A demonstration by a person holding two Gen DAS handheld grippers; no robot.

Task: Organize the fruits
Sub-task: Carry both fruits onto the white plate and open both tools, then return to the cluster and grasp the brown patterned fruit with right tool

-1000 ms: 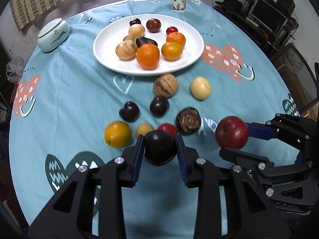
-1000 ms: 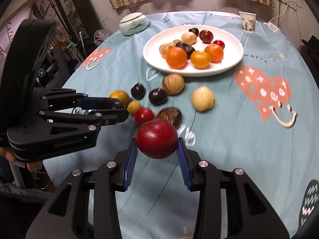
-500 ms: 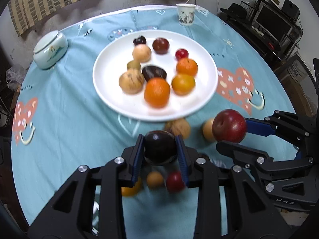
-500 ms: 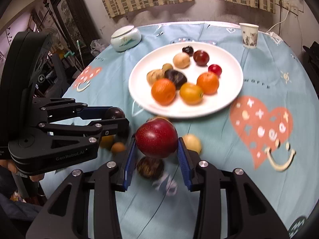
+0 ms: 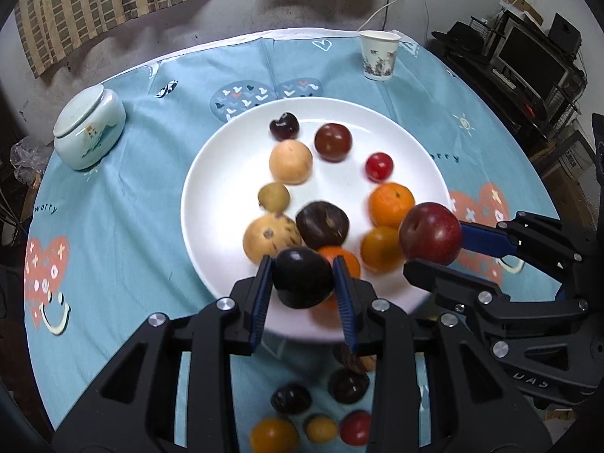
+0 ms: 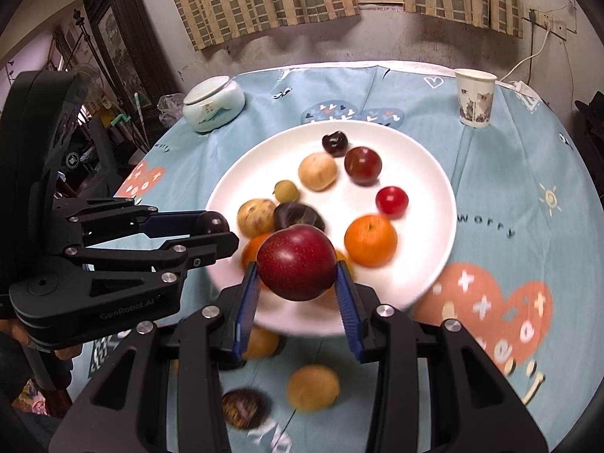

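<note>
My left gripper (image 5: 302, 277) is shut on a dark purple plum (image 5: 302, 277) and hangs over the near rim of the white plate (image 5: 222, 173). Beside it on the right, my right gripper (image 6: 298, 262) is shut on a red plum (image 6: 298, 262), also above the plate's near edge (image 6: 434, 173). The plate holds several fruits, among them an orange (image 5: 390, 204) and a dark passion fruit (image 5: 322, 224). Several loose fruits lie on the teal cloth below my grippers, such as a dark plum (image 5: 290, 398) and a yellow fruit (image 6: 313, 387).
A paper cup (image 5: 377, 54) stands at the far right of the round table. A pale lidded ceramic jar (image 5: 88, 134) sits at the far left. Dark shelving with electronics (image 5: 528, 60) stands past the table's right edge.
Both grippers have travelled forward from above the loose fruits to over the plate's near rim, each still holding its plum. The loose fruits now lie beneath and behind them.
</note>
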